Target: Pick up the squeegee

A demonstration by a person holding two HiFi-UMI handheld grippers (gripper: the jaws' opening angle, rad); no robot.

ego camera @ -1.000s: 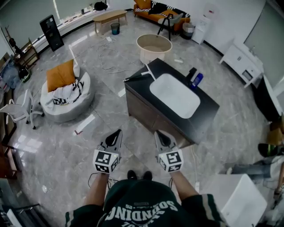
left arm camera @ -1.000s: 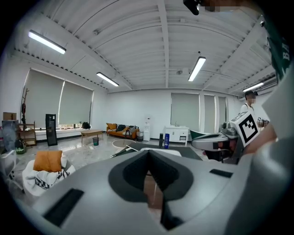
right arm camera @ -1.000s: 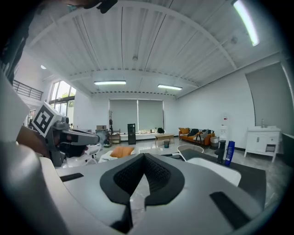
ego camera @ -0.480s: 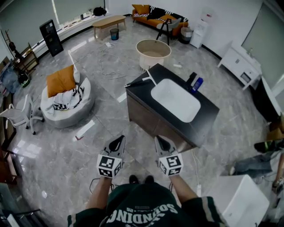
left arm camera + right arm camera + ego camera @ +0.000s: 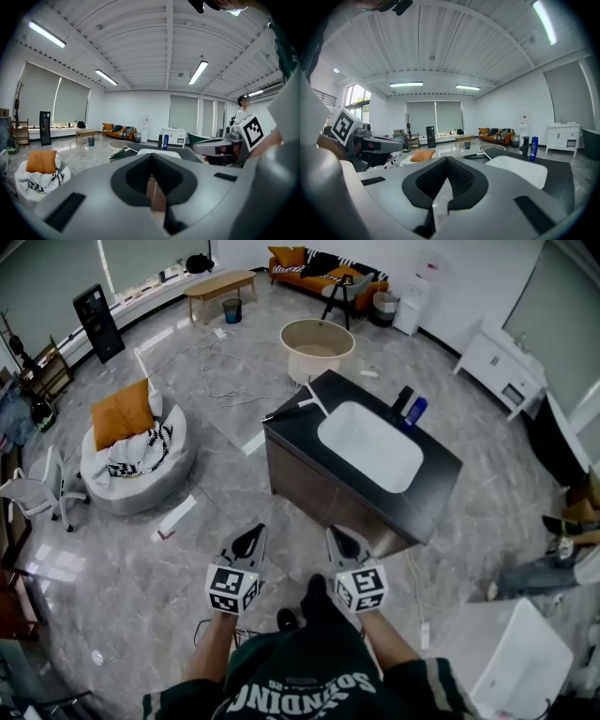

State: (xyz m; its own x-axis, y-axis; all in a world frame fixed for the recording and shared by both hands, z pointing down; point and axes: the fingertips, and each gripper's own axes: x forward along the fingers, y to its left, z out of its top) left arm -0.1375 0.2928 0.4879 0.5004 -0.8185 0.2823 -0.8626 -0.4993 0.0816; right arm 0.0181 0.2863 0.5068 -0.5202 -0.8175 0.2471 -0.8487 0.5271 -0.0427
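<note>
Shoe stepped forward, shown only in head view; squeegee lies on counter.

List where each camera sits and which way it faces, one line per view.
Head view: on the person's head, aimed steeply down at the sink counter; forearms, left hand-held gripper and right hand-held gripper show.
Left gripper view: on the left hand-held gripper, facing the counter; own shut jaws show.
Right gripper view: on the right hand-held gripper, facing the counter; own shut jaws show.
Shared: the squeegee.
</note>
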